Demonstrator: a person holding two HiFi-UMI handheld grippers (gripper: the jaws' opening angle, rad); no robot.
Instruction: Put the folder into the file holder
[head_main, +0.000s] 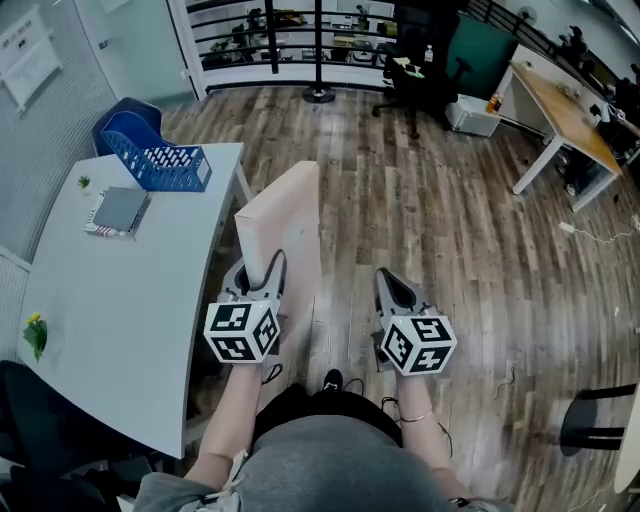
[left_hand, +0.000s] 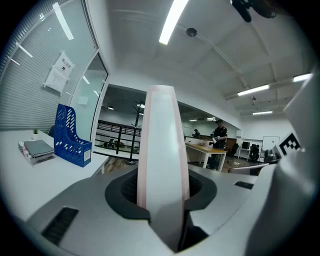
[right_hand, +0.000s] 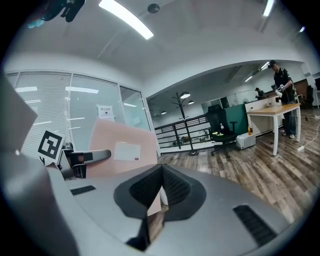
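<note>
A pale pink folder stands on edge over the wooden floor, just right of the white table. My left gripper is shut on its near edge; in the left gripper view the folder rises straight up between the jaws. The blue file holder sits at the table's far end, well ahead and left of the folder, and shows as the file holder at left. My right gripper hangs beside the folder, shut with nothing in it. From that side the folder is at left.
A grey notebook lies by the file holder. A small plant stands at the table's near left edge. A black office chair and a wooden desk stand far off; a person stands by that desk.
</note>
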